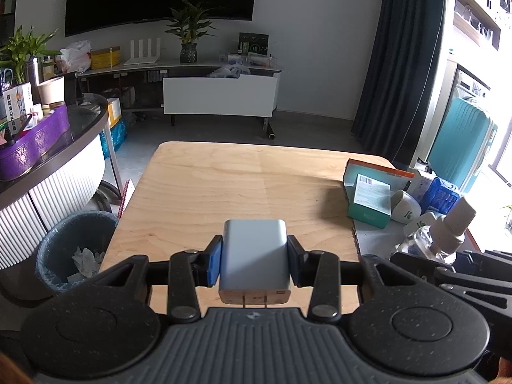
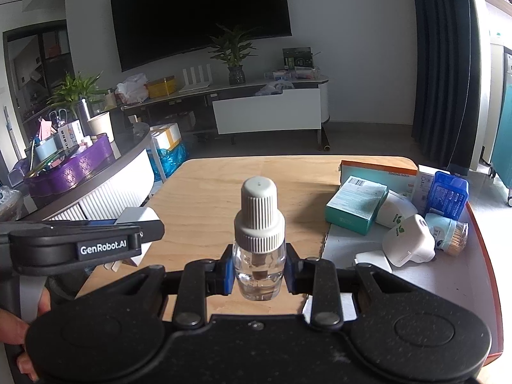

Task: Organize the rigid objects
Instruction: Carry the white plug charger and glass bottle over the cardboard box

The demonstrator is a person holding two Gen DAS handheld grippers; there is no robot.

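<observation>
My left gripper (image 1: pixel 255 260) is shut on a white plug adapter (image 1: pixel 255 256), held above the wooden table (image 1: pixel 204 192); its prongs point back toward the camera. My right gripper (image 2: pixel 258 270) is shut on a small clear bottle (image 2: pixel 259 256) with a ribbed white cap, held upright above the table (image 2: pixel 204 192). The left gripper (image 2: pixel 140 228) with the adapter (image 2: pixel 140 216) shows at the left of the right wrist view. The bottle (image 1: pixel 438 240) shows at the right of the left wrist view.
At the table's right lie teal boxes (image 2: pixel 355 203), white plug-in devices (image 2: pixel 408 240), a blue box (image 2: pixel 448 195) and a toothpick jar (image 2: pixel 451 232). A lined waste bin (image 1: pixel 73 249) stands left of the table. A curved counter with a purple tray (image 1: pixel 32 147) is further left.
</observation>
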